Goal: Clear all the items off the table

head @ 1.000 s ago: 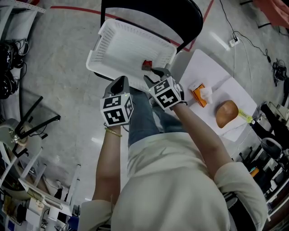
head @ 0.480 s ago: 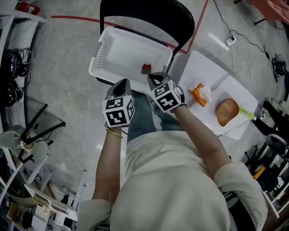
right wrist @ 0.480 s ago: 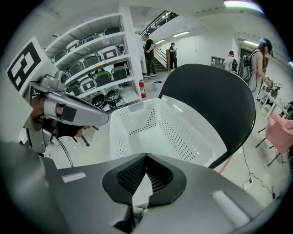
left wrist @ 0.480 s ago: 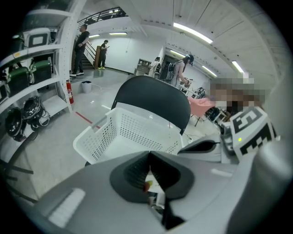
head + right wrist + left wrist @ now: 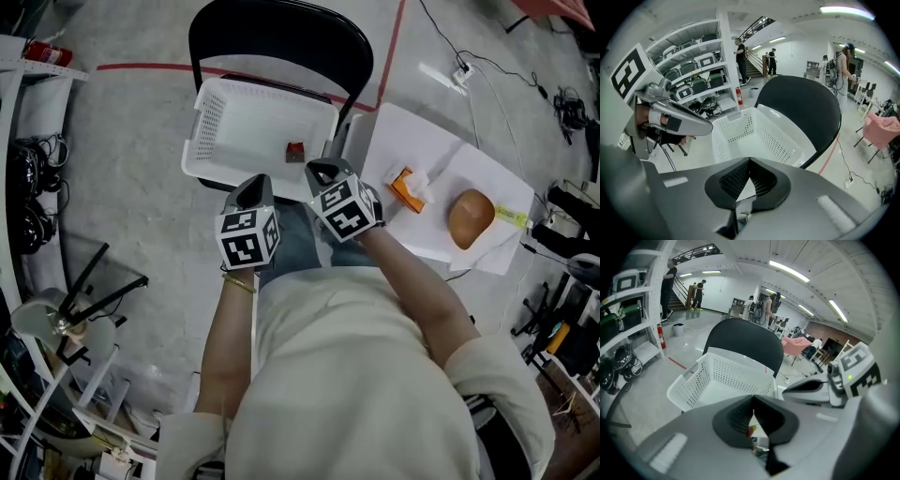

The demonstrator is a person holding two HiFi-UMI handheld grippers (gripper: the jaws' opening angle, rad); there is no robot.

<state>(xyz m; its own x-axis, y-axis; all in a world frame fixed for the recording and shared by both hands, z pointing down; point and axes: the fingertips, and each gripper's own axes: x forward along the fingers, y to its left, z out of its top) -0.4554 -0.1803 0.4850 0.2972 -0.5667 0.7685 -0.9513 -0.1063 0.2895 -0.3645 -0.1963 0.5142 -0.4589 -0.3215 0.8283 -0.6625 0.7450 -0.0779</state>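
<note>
A white perforated basket [image 5: 246,128] sits on a black chair [image 5: 281,42]. A small red item [image 5: 295,151] lies on the basket's floor near its right wall. On the white table [image 5: 398,141] at the right lie an orange packet [image 5: 407,188] and a brown rounded lump [image 5: 471,217]. My left gripper [image 5: 254,187] hangs over the basket's near rim, shut and empty. My right gripper [image 5: 320,170] is beside it at the basket's near right corner, also shut with nothing between its jaws. In the left gripper view the basket [image 5: 723,377] lies ahead, past the shut left gripper [image 5: 753,414].
A yellow-green strip [image 5: 509,217] lies by the brown lump at the table's right edge. Cables run over the floor beyond the table [image 5: 487,70]. Racks and gear stand at the left [image 5: 33,197]. A red line [image 5: 141,67] marks the floor behind the chair.
Both grippers have lifted and drawn back from the basket toward the person's body. The red item, right at the right gripper's tips a second ago, stays on the basket floor.
</note>
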